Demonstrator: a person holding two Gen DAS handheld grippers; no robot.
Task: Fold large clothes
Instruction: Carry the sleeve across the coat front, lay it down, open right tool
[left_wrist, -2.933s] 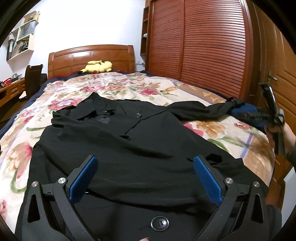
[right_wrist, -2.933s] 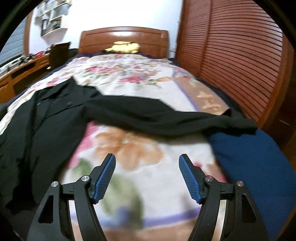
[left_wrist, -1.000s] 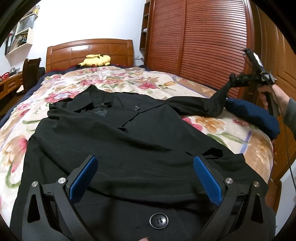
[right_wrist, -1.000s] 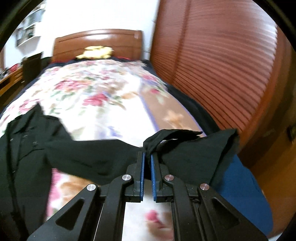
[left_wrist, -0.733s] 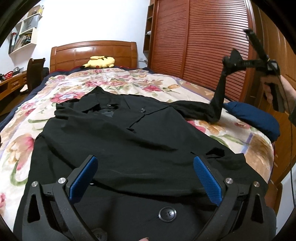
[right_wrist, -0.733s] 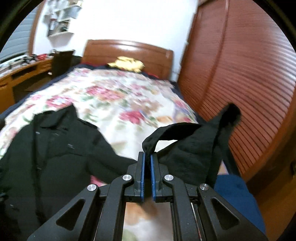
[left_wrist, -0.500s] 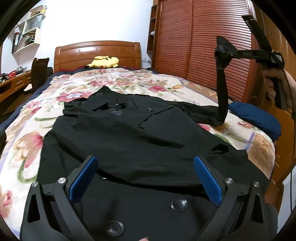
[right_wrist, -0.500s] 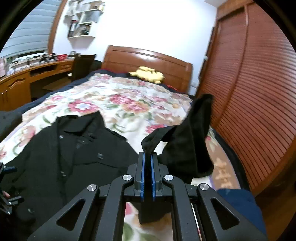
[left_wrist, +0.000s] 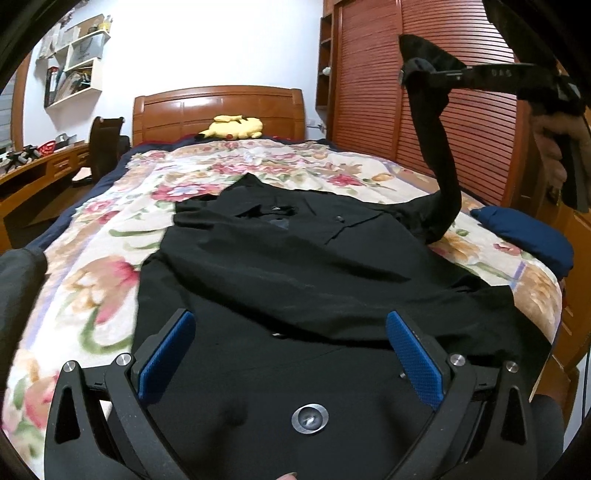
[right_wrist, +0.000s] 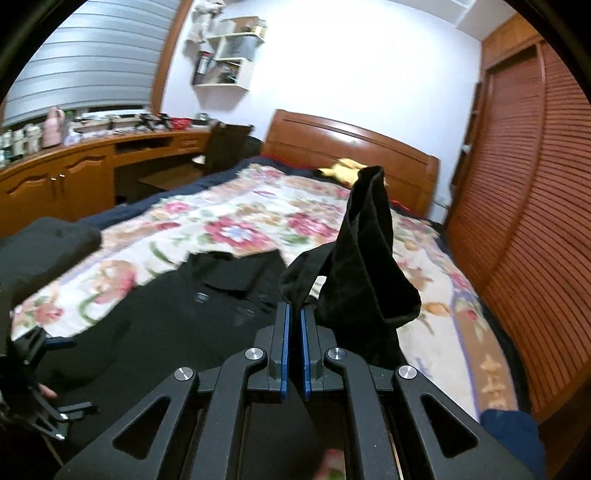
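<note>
Right wrist view | right gripper (right_wrist: 294, 314) clamped on black coat sleeve (right_wrist: 364, 258) — cuff lifted high above the floral bedspread (left_wrist: 110, 236) | black coat (left_wrist: 295, 266) spread flat on the bedspread | left gripper (left_wrist: 290, 347) spread wide over the coat hem, touching nothing

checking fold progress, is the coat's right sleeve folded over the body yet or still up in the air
Still up in the air: the right gripper is shut on the sleeve, which rises clear of the black coat spread on the bed.

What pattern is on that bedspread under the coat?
The bedspread is cream with pink and red flowers and green leaves; it shows clearest in the left wrist view.
</note>
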